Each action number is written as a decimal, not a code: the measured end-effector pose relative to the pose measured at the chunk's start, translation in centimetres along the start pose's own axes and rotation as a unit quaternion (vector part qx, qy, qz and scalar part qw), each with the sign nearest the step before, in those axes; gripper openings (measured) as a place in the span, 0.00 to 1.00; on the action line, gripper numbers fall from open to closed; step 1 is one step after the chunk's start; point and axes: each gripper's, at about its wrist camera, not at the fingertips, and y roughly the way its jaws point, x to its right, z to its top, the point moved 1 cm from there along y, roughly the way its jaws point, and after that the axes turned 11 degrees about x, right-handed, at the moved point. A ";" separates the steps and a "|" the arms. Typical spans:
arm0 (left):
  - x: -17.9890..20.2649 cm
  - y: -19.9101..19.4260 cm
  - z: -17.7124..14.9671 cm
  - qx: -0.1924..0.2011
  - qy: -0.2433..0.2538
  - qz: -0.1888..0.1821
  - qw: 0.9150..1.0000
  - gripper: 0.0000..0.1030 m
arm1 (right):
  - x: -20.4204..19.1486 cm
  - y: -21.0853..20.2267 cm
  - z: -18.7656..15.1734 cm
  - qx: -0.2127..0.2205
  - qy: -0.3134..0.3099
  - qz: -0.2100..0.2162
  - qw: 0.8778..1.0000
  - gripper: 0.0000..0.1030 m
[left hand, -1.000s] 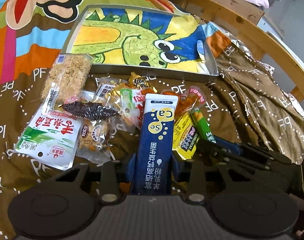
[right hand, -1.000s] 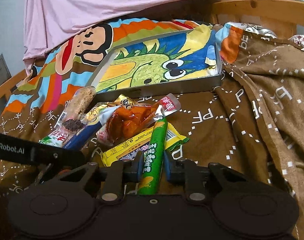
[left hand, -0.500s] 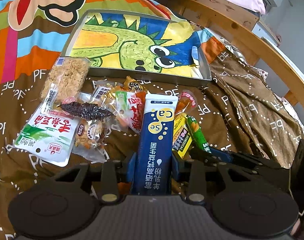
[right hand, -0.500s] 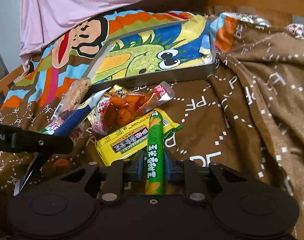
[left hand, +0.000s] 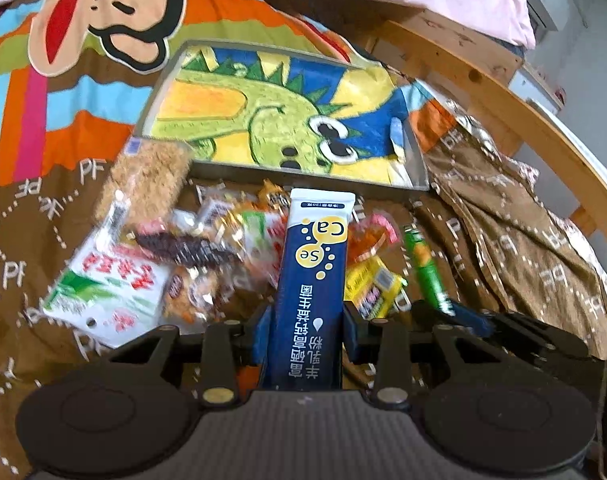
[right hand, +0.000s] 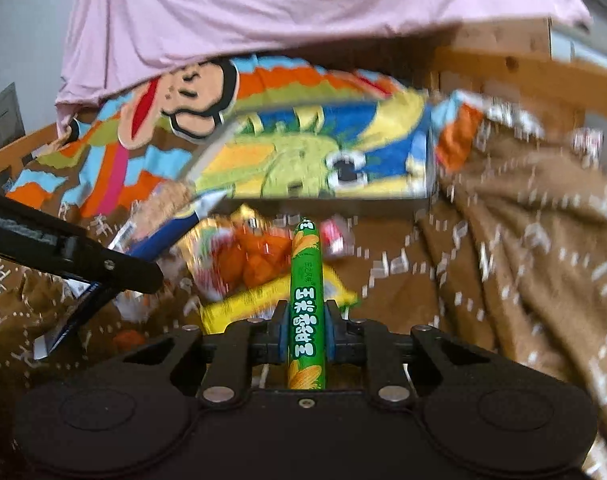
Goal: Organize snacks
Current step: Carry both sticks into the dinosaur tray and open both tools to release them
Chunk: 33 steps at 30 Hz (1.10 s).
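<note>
My left gripper [left hand: 307, 320] is shut on a long dark-blue sachet [left hand: 315, 264] marked Ca and Se, held above the snack pile. My right gripper [right hand: 306, 328] has its jaws closing on a green corn-sausage stick [right hand: 306, 280], and the pads press its lower half. That stick [left hand: 425, 268] shows to the right in the left wrist view. Behind the pile lies a metal tray [left hand: 303, 174] lined with a green dinosaur picture. The blue sachet [right hand: 171, 232] crosses the left side of the right wrist view.
Loose snacks lie on the brown blanket: an oat bar [left hand: 151, 176], a green-and-white packet [left hand: 103, 288], a dark stick [left hand: 183, 246], a yellow packet [left hand: 371, 284] and an orange packet [right hand: 255, 260]. A wooden bed rail [left hand: 523, 120] runs at the right, with pink cloth [right hand: 263, 12] behind.
My right gripper has risen a little with the green stick, whose tip now stands clear above the yellow packet. The left gripper has tilted slightly upward, still holding the blue sachet.
</note>
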 end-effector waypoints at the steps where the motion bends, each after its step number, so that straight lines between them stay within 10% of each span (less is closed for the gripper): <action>1: -0.2 0.1 0.4 0.002 -0.001 0.003 1.000 0.39 | 0.1 0.2 0.6 0.002 0.005 0.005 1.000 0.18; 18: -1.8 10.8 13.5 0.092 -0.018 0.010 0.996 0.39 | 5.4 16.5 12.3 0.048 0.101 0.048 0.993 0.18; 33: 0.2 22.9 12.8 0.103 -0.033 0.005 0.994 0.39 | 10.3 21.9 8.4 0.029 0.119 -0.019 0.992 0.18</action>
